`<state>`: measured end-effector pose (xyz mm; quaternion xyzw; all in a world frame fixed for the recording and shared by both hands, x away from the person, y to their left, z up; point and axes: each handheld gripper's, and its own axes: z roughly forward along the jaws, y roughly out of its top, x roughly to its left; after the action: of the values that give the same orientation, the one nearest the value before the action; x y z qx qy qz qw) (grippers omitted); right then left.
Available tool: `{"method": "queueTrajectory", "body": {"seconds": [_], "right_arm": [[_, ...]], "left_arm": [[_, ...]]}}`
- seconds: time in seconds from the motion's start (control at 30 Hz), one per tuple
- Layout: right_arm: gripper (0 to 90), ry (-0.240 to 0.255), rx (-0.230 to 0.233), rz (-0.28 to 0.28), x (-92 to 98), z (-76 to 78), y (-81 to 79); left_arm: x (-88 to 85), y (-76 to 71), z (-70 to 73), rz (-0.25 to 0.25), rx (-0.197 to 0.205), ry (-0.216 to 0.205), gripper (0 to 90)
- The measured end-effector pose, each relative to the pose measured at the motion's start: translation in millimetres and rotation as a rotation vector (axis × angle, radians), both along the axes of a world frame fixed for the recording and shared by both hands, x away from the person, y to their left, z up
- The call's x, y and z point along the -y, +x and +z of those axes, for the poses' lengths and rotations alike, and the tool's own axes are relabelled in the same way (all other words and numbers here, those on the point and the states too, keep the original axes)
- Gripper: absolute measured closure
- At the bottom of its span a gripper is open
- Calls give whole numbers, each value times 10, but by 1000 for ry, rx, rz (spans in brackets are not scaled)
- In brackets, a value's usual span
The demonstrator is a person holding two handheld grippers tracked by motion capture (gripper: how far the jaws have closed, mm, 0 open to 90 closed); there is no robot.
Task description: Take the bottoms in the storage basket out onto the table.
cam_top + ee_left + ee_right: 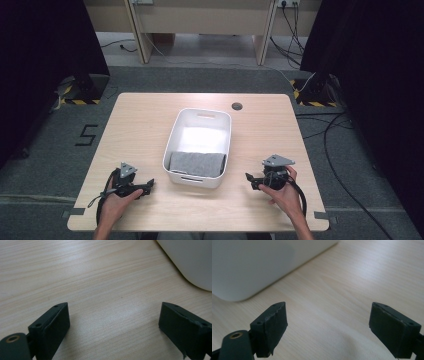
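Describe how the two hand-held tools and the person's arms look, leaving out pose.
Both the left tool and the right tool are black, each topped by a grey three-cornered plate and trailing a black cable. Up close, each has two blocky black pads with small screw holes. The forearms are bare, with no sleeves in view.

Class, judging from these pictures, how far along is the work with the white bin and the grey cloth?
Done: the folded grey cloth already lies inside the white bin, at its near end. In hand: nothing; the left gripper and right gripper rest open on the table, either side of the bin. Left: whatever comes next has not visibly begun.
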<state>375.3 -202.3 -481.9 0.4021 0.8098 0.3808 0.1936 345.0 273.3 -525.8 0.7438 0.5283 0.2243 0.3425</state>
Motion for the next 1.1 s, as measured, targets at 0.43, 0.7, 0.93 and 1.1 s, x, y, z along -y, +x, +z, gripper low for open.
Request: {"method": "queueTrajectory", "body": {"seconds": [0.43,0.7,0.93,1.1], "right_arm": [[184,55,88,140,-310,601,50],[183,84,99,262,-757,989,216],[179,39,71,341,-1156,1062,357],[179,28,38,372,-1318,1035,462]], "left_arm": [[0,0,0,0,0,0,89],[1,0,0,1,0,-2,89],[0,0,0,1,0,-2,89],[0,0,0,1,0,-2,90]]}}
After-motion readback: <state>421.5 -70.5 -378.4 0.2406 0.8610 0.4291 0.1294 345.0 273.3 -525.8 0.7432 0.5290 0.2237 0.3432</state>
